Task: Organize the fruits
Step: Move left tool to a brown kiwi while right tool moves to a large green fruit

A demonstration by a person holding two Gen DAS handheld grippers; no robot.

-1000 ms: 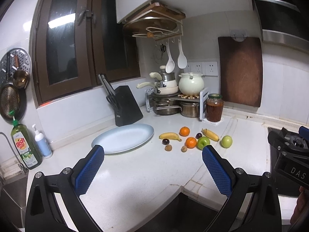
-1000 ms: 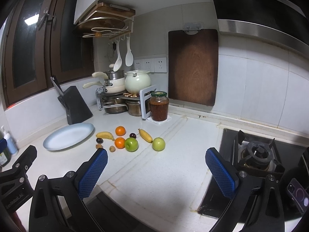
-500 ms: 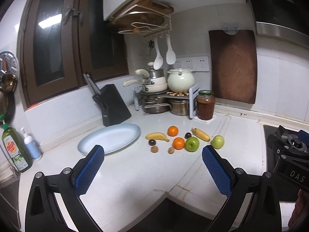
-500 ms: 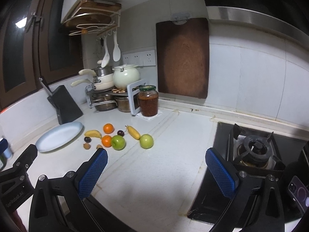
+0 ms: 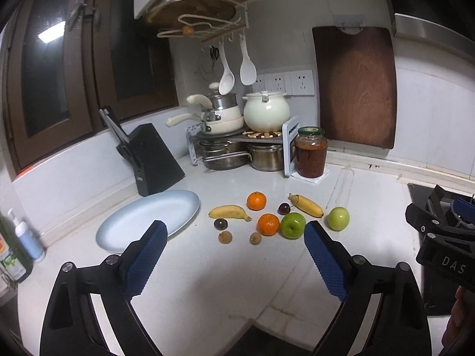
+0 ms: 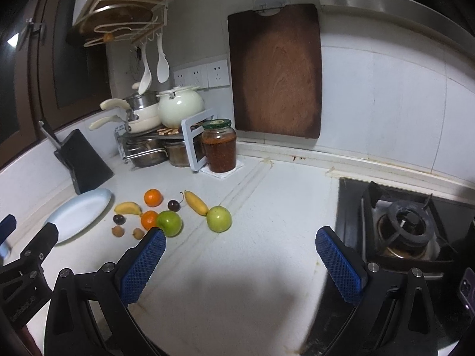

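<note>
Right now both grippers hang short of the fruit with nothing held: the left gripper (image 5: 234, 237), its fingers spread and just narrowing, and the right gripper (image 6: 240, 249), fingers wide apart. Fruits lie loose on the surface just beside the blue plate (image 5: 142, 222), on its jar-ward side. Judging by this, take an outer piece like the pale green apple (image 6: 219, 218) first, straddling it squarely so it cannot roll.

bare counter (image 5: 207, 281) before fruit cluster (image 5: 268, 224)
</note>
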